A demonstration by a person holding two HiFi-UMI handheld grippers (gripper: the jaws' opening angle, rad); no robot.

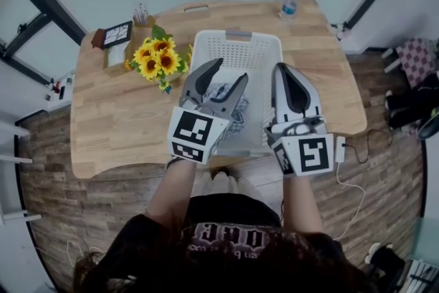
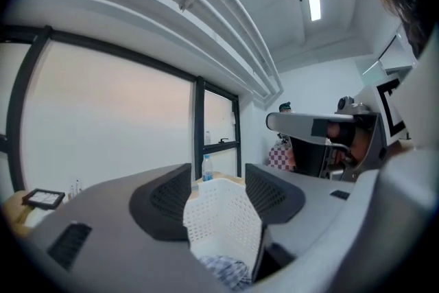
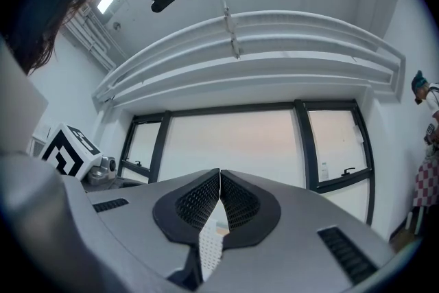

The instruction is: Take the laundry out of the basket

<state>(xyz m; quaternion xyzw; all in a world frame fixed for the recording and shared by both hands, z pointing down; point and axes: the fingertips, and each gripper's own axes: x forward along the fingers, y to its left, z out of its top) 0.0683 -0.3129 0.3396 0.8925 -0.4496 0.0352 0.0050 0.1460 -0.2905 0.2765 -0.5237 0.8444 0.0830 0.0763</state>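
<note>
A white perforated laundry basket [image 1: 236,51] stands in the middle of the wooden table [image 1: 110,127]. A blue-checked cloth [image 1: 223,94] lies in it. My left gripper [image 1: 230,72] hovers over the basket's left half, open, with nothing pressed between its pads. In the left gripper view the basket wall [image 2: 223,219] and the checked cloth [image 2: 226,272] show between the spread jaws of the left gripper [image 2: 218,192]. My right gripper [image 1: 285,68] is over the basket's right rim, shut. In the right gripper view, the right gripper [image 3: 219,178] has its tips touching, with a sliver of basket [image 3: 208,250] below.
A bunch of sunflowers [image 1: 156,58] sits left of the basket, with a small framed clock [image 1: 116,34] and a cup of pens [image 1: 141,16] behind it. A water bottle [image 1: 289,3] stands at the far right corner. A white charger and cable [image 1: 341,149] hang off the table's right front.
</note>
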